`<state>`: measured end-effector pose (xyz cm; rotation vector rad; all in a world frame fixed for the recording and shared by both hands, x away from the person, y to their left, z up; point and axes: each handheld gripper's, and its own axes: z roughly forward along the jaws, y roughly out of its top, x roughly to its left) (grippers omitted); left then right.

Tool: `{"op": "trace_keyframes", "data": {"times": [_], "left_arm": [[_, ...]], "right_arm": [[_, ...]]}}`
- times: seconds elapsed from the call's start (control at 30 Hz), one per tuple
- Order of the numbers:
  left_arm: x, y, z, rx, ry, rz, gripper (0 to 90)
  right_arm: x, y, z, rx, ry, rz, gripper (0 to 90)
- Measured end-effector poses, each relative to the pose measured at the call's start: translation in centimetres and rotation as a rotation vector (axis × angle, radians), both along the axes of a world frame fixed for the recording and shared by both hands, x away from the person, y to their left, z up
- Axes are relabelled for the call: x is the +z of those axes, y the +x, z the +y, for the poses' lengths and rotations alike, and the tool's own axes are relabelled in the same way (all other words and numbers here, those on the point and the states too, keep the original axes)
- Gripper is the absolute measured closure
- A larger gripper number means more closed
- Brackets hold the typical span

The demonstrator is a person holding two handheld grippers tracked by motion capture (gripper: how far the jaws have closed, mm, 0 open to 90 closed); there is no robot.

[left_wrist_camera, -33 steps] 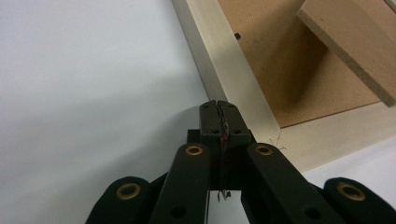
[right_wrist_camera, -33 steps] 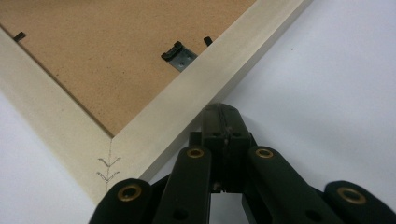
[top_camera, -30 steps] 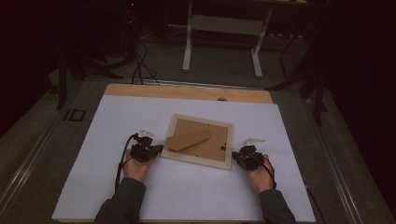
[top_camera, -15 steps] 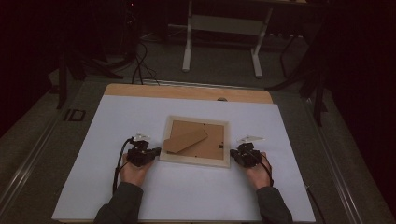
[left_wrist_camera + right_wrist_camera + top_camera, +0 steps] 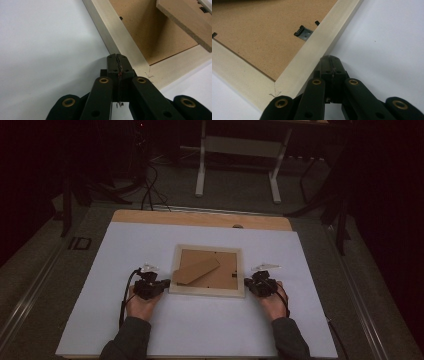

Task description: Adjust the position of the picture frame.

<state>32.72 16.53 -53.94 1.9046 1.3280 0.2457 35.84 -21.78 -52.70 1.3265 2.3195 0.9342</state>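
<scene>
1. One picture frame (image 5: 207, 270) lies face-down mid-table, squarer than a second ago
2. Left gripper (image 5: 159, 285) and right gripper (image 5: 250, 285), jaws closed on nothing, press its near corners
3. Nudging looks done

We see a pale cream picture frame (image 5: 207, 291) with a plain brown fibreboard back (image 5: 220, 272). It lies on our white table cover (image 5: 200, 330), between black grippers.
</scene>
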Motion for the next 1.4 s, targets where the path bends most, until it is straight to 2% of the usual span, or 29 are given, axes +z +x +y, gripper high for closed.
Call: {"op": "trace_keyframes", "data": {"times": [0.37, 0.43, 0.63, 0.87, 1.03, 1.37, 1.4], "left_arm": [[0.0, -0.4, 1.1, 0.008, -0.01, 0.008, 90.0], [0.0, -0.5, 1.3, 0.011, -0.022, 0.009, 90.0], [0.0, -0.6, 1.7, 0.013, -0.025, 0.015, 90.0], [0.0, -0.9, 1.8, 0.019, -0.025, 0.013, 90.0], [0.1, -1.2, 1.8, 0.015, -0.023, 0.01, 90.0], [-0.2, -1.1, 1.9, 0.004, -0.013, -0.011, 90.0], [-0.3, -0.9, 2.0, 0.004, -0.025, -0.009, 90.0]], "right_arm": [[0.0, 0.1, 1.0, 0.017, -0.004, -0.002, 90.0], [0.0, 0.1, 1.1, 0.02, 0.001, 0.0, 90.0], [-0.1, 0.3, 1.3, 0.024, 0.022, 0.007, 90.0], [-0.1, 0.4, 1.5, 0.027, 0.025, 0.009, 90.0], [-0.2, 0.5, 1.4, 0.029, 0.048, 0.012, 90.0], [-0.5, 0.0, 1.4, 0.01, 0.071, -0.021, 89.9], [-0.5, -0.1, 1.3, 0.014, 0.069, -0.02, 89.8]]}}
